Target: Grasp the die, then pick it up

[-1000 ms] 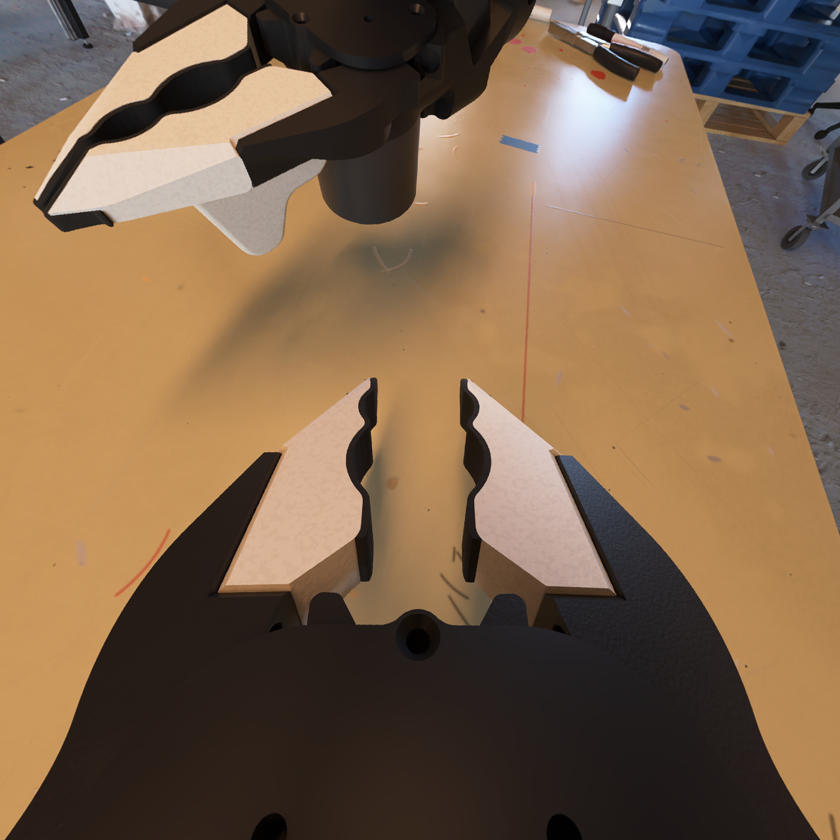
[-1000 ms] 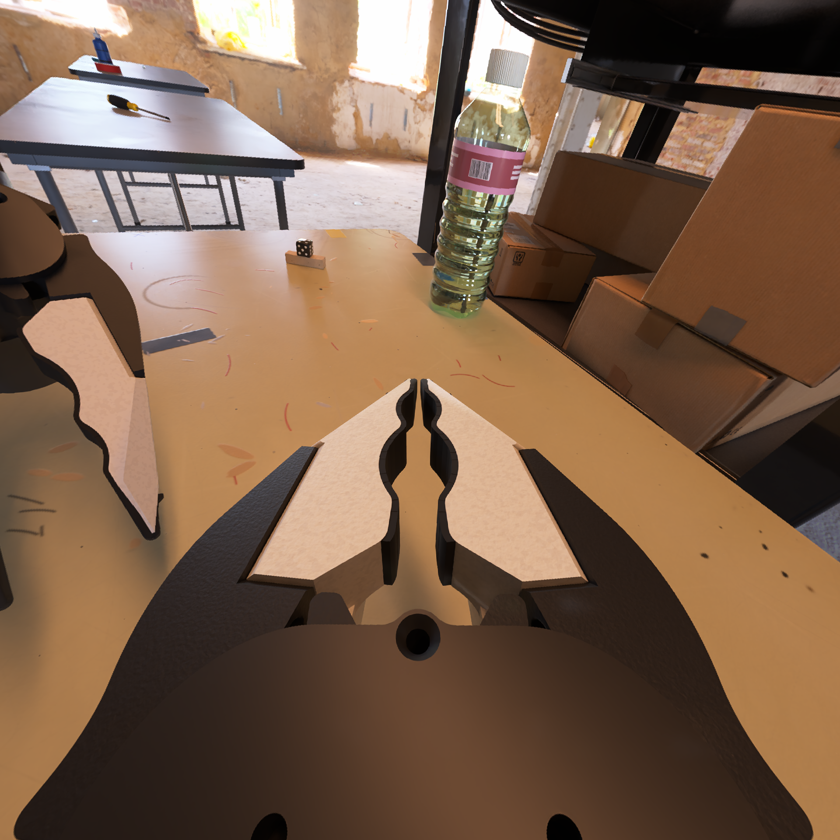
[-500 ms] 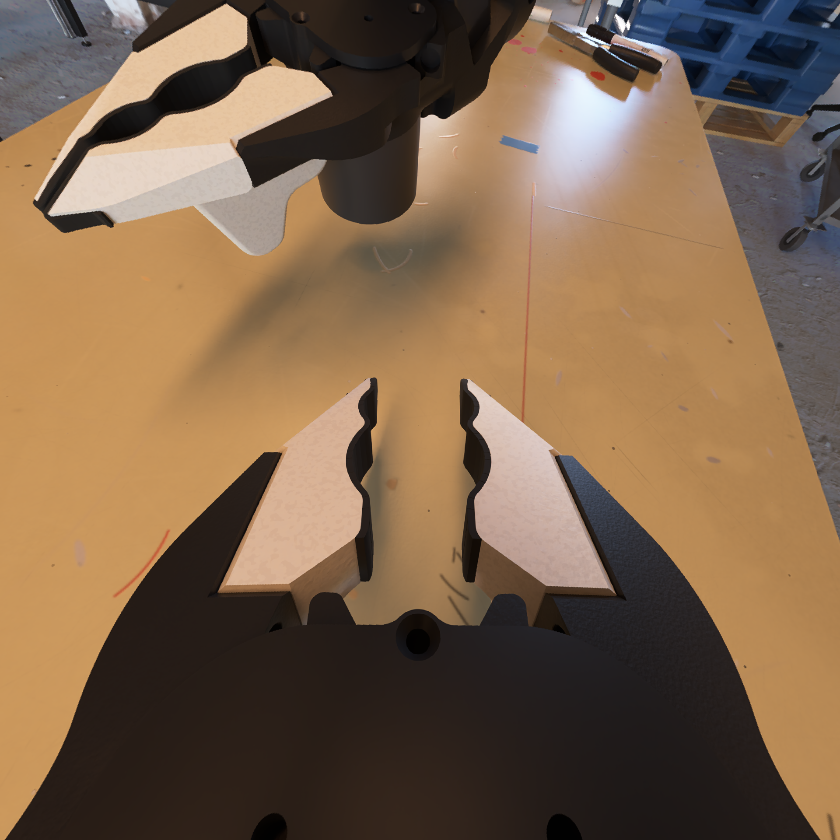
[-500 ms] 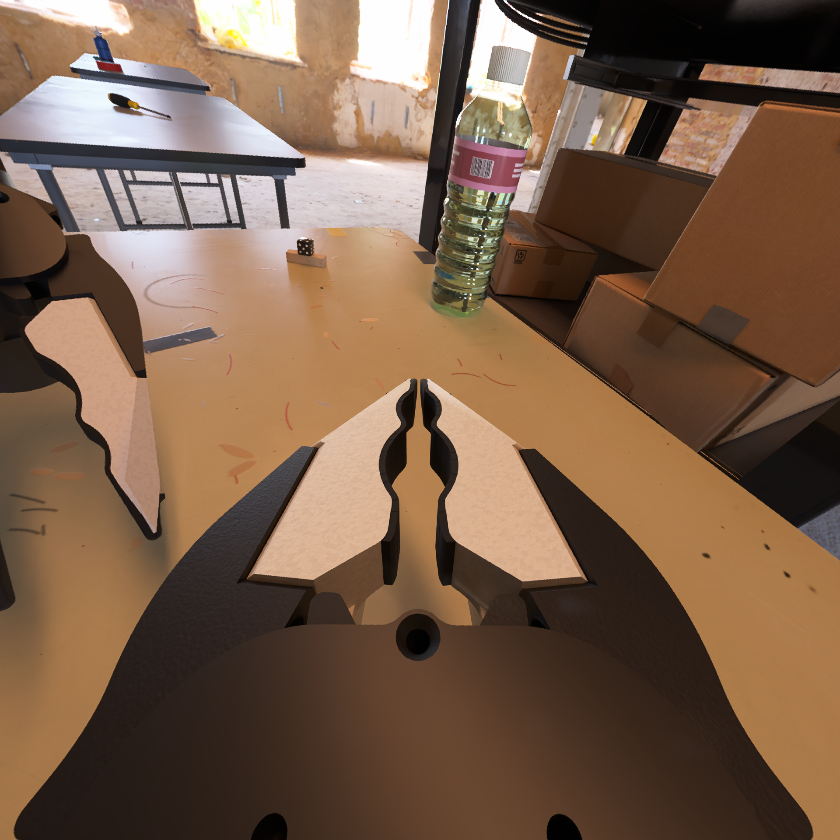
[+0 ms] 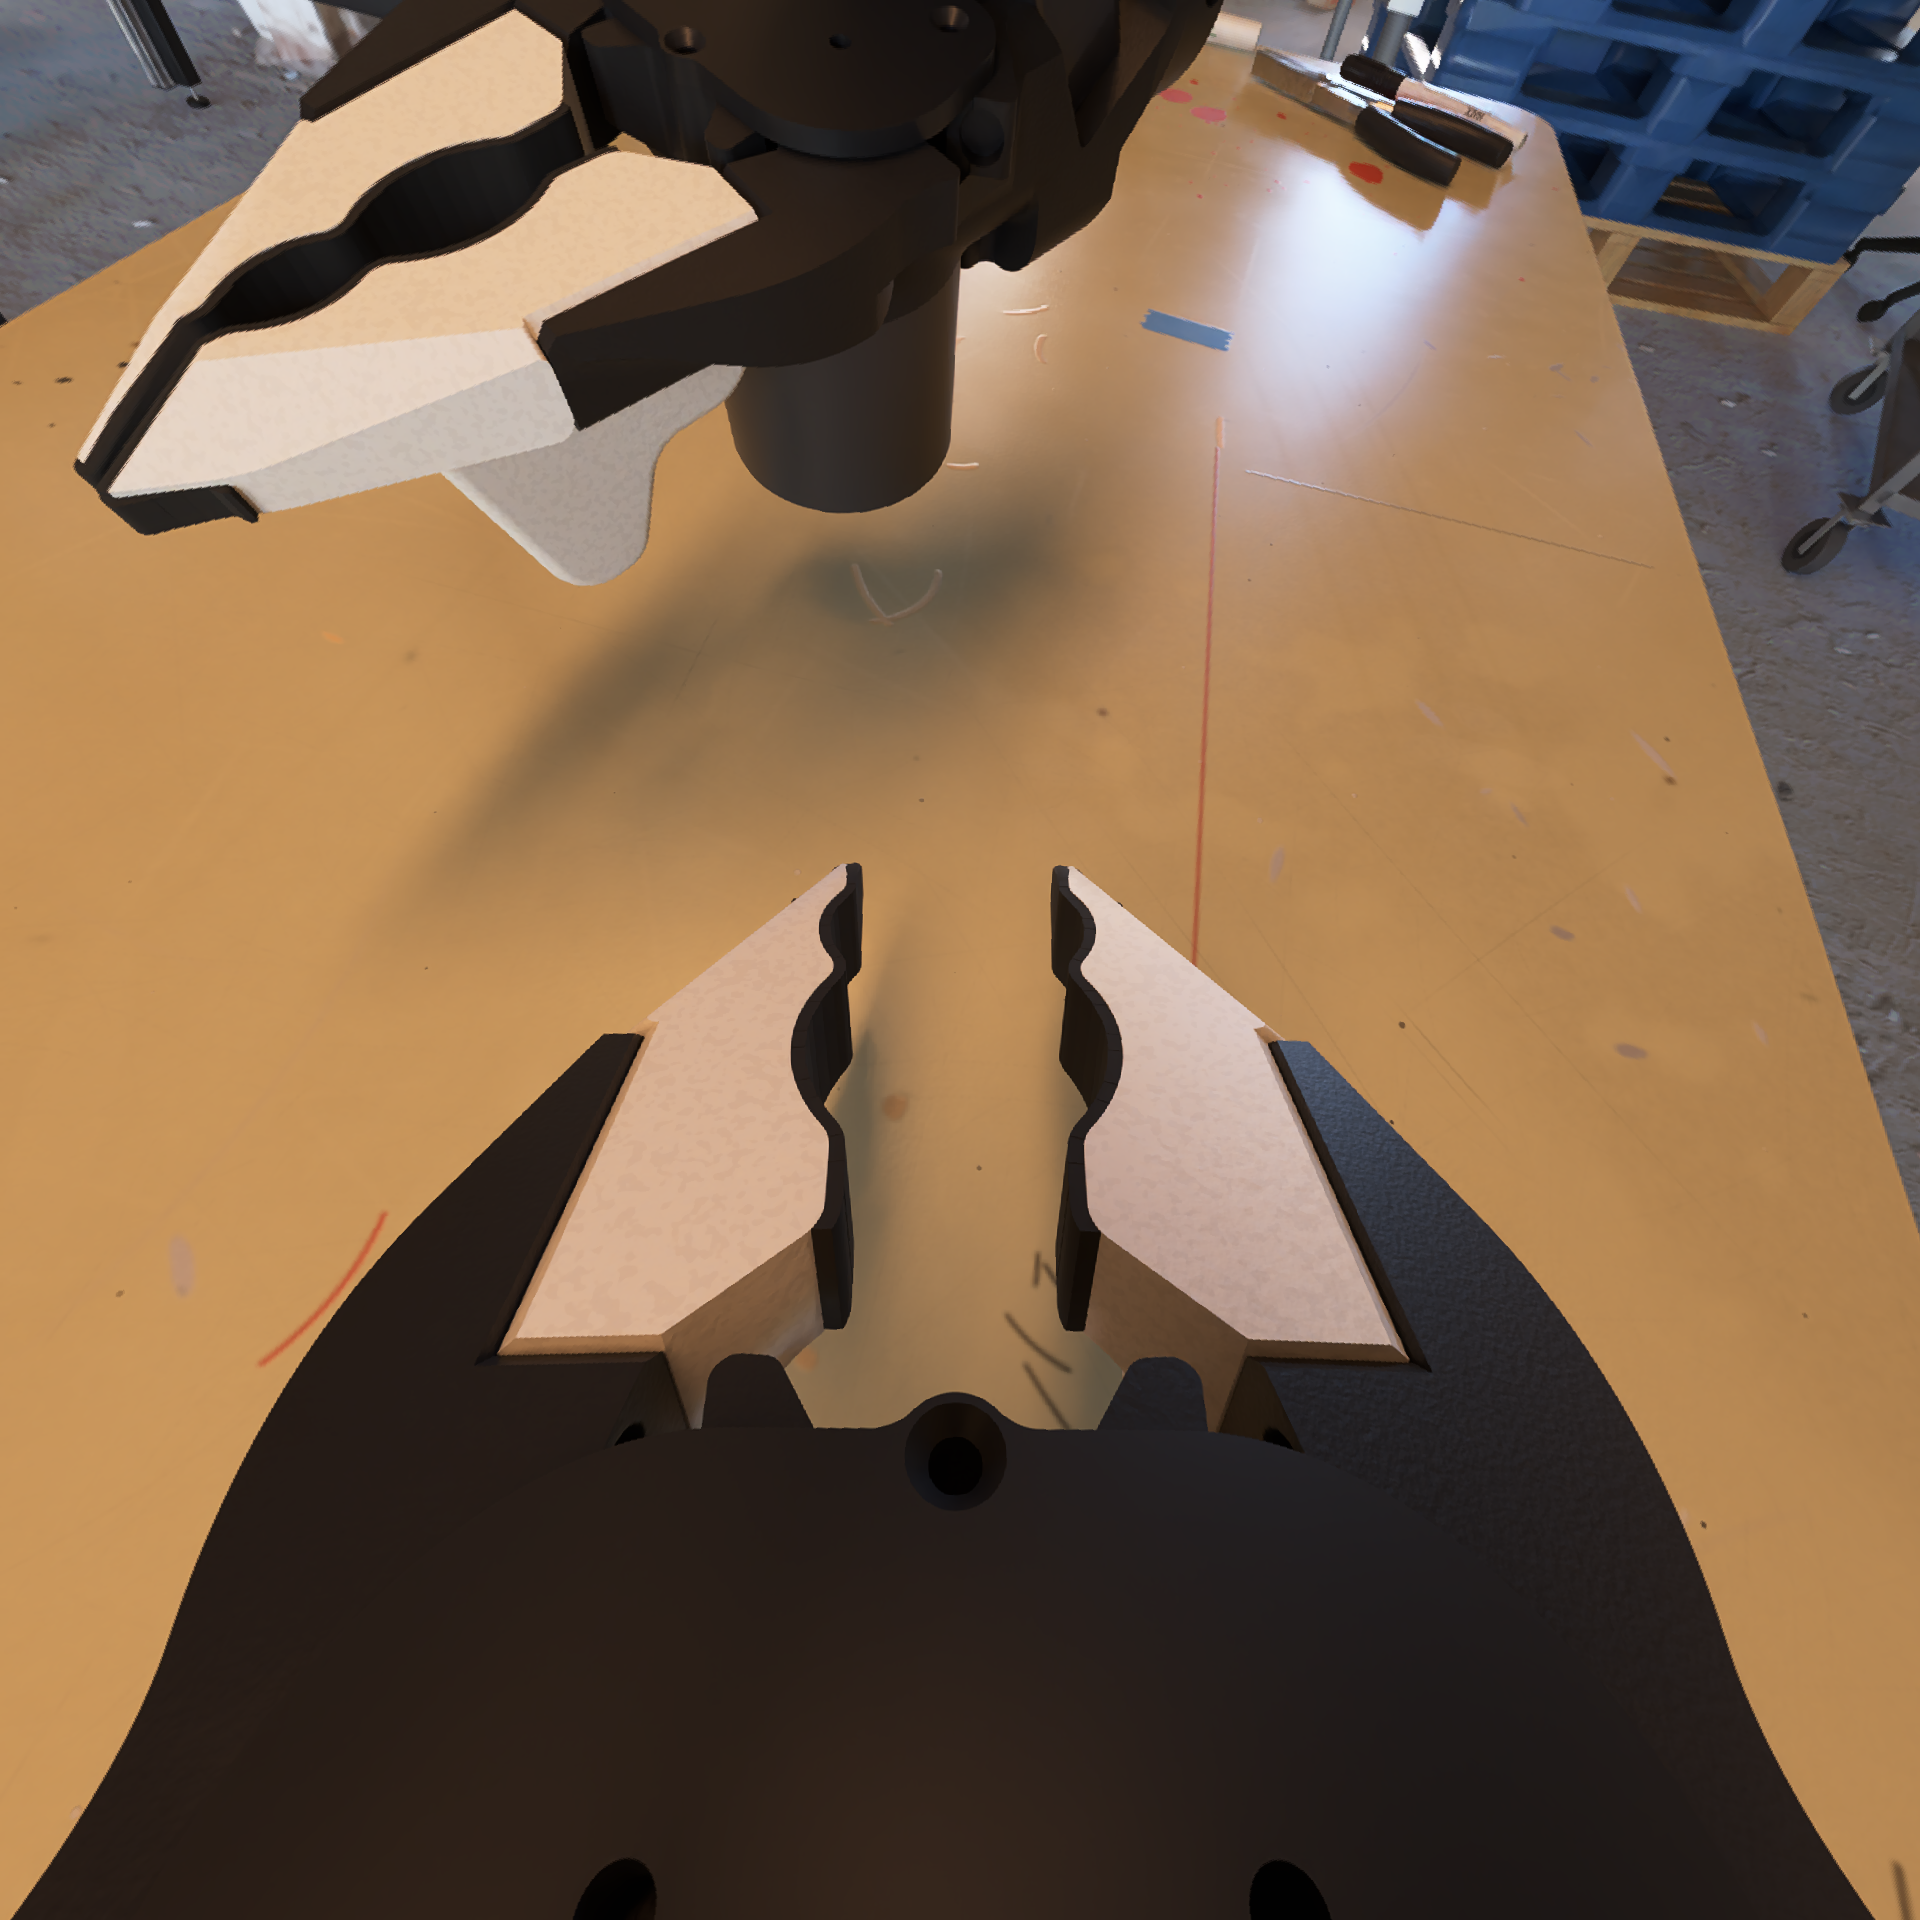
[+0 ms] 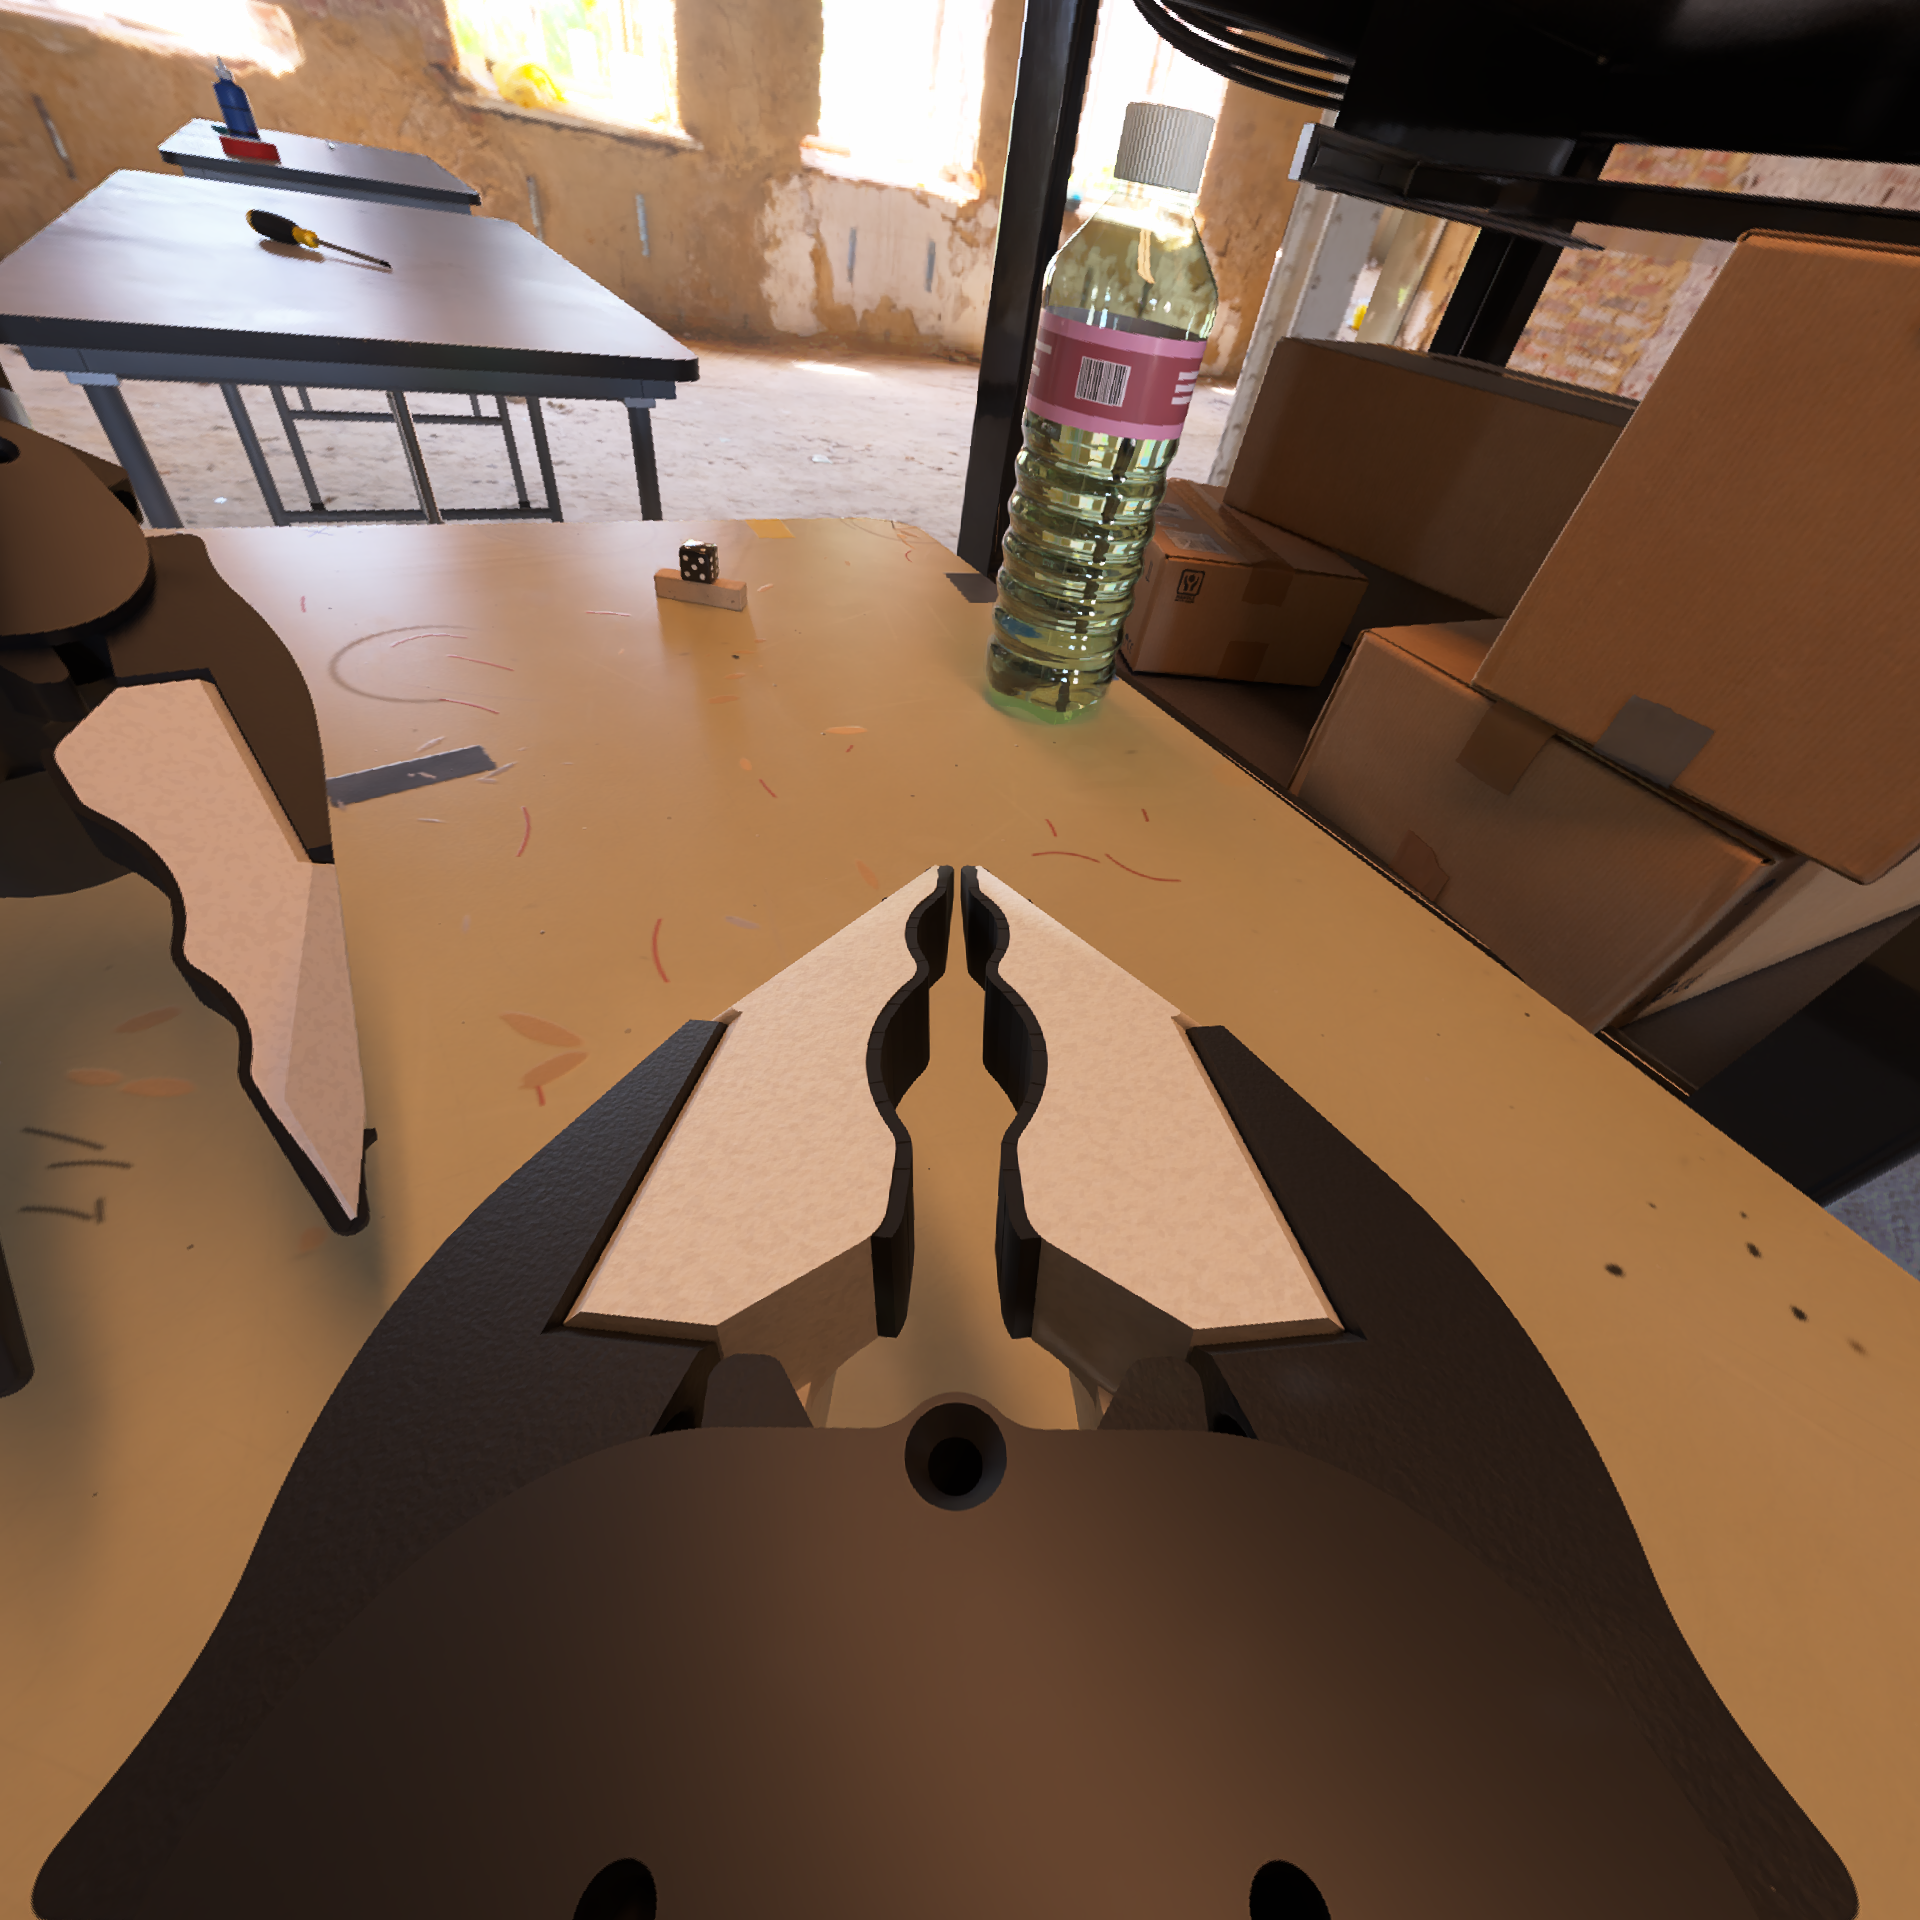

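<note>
A small black die with white pips [image 6: 698,561] sits on a small wooden block [image 6: 702,592] far ahead on the tan table [image 6: 644,790], slightly left of centre in the right wrist view. My right gripper [image 6: 954,878] is shut and empty, low over the table and well short of the die. It also shows in the left wrist view [image 5: 156,488], up at the top left, shut. My left gripper [image 5: 956,878] is open and empty above bare table. One of its fingers [image 6: 239,935] shows at the left of the right wrist view. The die is not in the left wrist view.
A tall plastic bottle of yellowish liquid [image 6: 1101,468] stands to the right of the die near the table edge, by a black post [image 6: 1023,260]. Cardboard boxes [image 6: 1621,665] are stacked beyond the right edge. Black-handled tools [image 5: 1392,114] lie at the far end in the left wrist view.
Nearly nothing: the right wrist view has shifted very slightly. Both grippers hold the same jaw openings and the die has not moved.
</note>
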